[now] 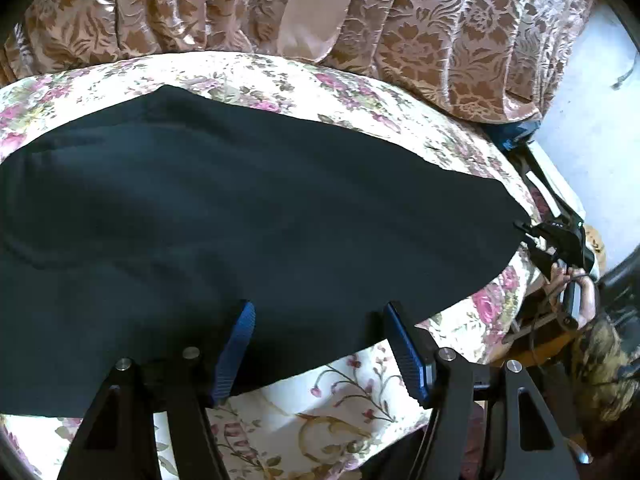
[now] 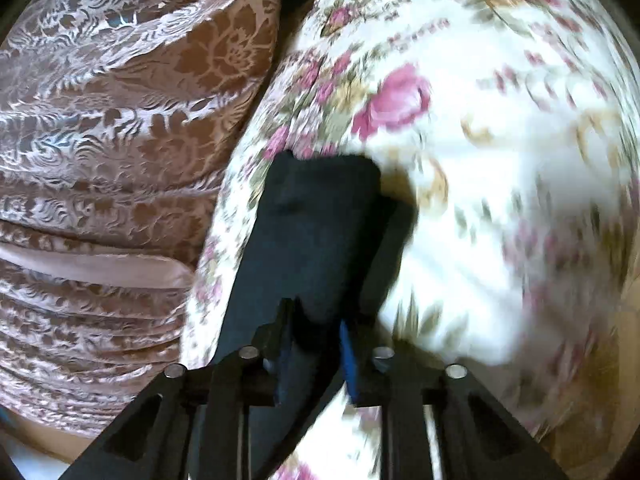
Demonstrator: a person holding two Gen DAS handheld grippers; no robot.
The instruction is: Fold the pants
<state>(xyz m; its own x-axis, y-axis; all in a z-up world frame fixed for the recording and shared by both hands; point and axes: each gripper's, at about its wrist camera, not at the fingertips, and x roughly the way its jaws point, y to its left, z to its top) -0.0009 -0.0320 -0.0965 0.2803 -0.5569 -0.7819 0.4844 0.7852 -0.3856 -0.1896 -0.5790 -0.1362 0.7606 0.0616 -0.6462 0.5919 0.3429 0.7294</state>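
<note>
The dark pants [image 1: 224, 208] lie spread flat across a floral bedspread [image 1: 352, 400]. My left gripper [image 1: 316, 308] is open, its blue pads [image 1: 236, 344] just above the pants' near edge, holding nothing. My right gripper [image 1: 532, 236] shows at the far right, pinching the pants' end. In the right wrist view, the right gripper [image 2: 316, 320] is shut on a fold of the dark pants [image 2: 312, 216], lifted over the blurred bedspread [image 2: 500, 200].
A brown brocade curtain [image 1: 440, 40] hangs behind the bed; it also shows in the right wrist view [image 2: 120, 140]. A pale floor [image 1: 600, 100] and dark frame parts [image 1: 552, 192] lie beyond the bed's right edge.
</note>
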